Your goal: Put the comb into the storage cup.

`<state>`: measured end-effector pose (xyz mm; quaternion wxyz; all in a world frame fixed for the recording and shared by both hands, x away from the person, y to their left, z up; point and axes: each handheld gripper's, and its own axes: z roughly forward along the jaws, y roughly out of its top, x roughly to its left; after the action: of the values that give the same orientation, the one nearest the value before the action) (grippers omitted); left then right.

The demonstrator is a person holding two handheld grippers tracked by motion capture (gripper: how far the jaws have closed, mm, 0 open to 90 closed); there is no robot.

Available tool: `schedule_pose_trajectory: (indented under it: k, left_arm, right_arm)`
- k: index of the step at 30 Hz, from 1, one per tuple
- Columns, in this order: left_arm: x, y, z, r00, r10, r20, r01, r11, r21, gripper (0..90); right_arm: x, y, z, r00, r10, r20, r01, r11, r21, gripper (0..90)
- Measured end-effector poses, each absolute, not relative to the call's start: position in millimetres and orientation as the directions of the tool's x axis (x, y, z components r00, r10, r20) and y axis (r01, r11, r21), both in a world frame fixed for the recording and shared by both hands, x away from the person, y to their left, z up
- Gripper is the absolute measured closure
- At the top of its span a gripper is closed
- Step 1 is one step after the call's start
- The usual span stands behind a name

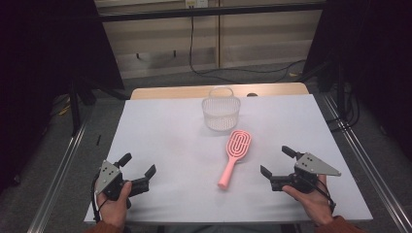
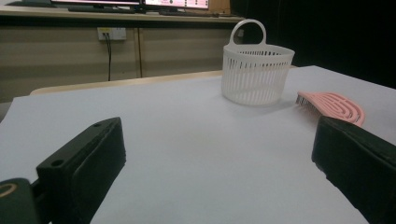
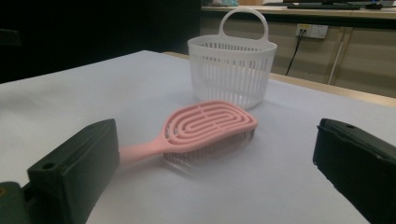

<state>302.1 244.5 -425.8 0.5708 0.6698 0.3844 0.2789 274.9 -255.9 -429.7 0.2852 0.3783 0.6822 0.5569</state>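
Here we judge the approach step: both grippers, left (image 1: 138, 166) and right (image 1: 275, 161), wide, nothing held. Next, right must straddle the brush (image 1: 234, 154) handle, near the basket (image 1: 221, 112).

A pink plastic vented hairbrush (image 1: 235, 156) is showing looping slots on its back. A white plastic basket with vertical slits (image 1: 221, 112) is standing on a pale lilac-white table cover (image 1: 165, 136). Both grippers' jaws are looking black.
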Motion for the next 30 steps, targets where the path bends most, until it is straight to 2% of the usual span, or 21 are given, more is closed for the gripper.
schedule_pose_trajectory:
  k: [16,26,30]
  left_arm:
    - [304.3,243.2,-426.0,0.568,0.820,-0.070,0.189,-0.048,0.981,2.7]
    - [300.7,244.0,-424.4,0.565,0.823,-0.064,0.182,-0.048,0.982,2.7]
    - [299.3,245.0,-423.2,0.551,0.832,-0.064,0.164,-0.032,0.986,2.7]
  right_arm:
    - [282.7,-230.9,-427.4,-0.601,0.797,0.058,0.182,0.066,0.981,3.7]
    - [291.7,-207.5,-426.0,-0.641,0.767,0.042,0.159,0.080,0.984,9.9]
    - [293.2,-201.4,-427.0,-0.652,0.757,0.045,0.165,0.083,0.983,16.1]
